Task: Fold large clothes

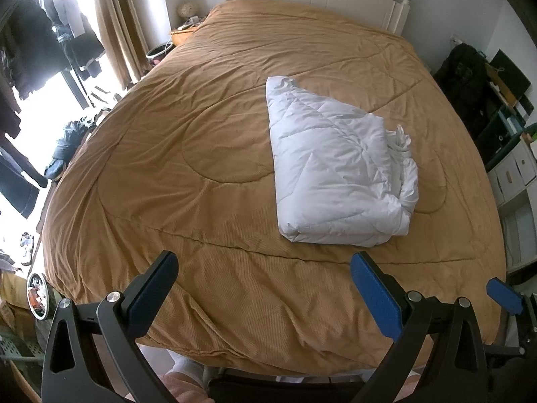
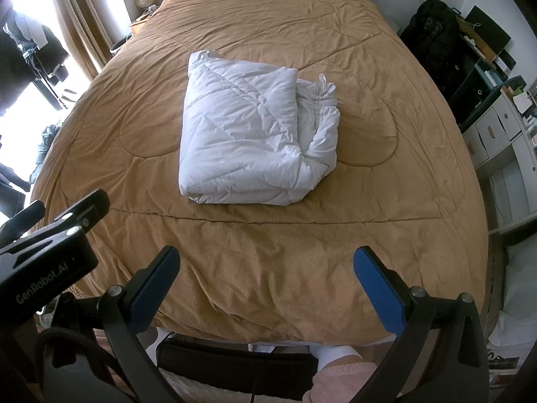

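Two grippers, left gripper (image 1: 263, 275) and right gripper (image 2: 266, 270), jaws wide and empty, low in frame; folded white quilt (image 2: 255, 134), possibly a coat, mid-frame on the tan bedspread (image 2: 268, 252).

A: Where does the light come from?
B: From the window (image 1: 30, 107) on the left; it is overexposed. The bedspread (image 1: 208, 154) is evenly lit, sharp. Edges curve strongly, corners dark.

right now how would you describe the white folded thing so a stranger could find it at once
Find the big bed under a tan quilt. The white padded garment lies folded in a bundle near its middle, apart from both open grippers. It is the only white, puffy item on the tan cover.
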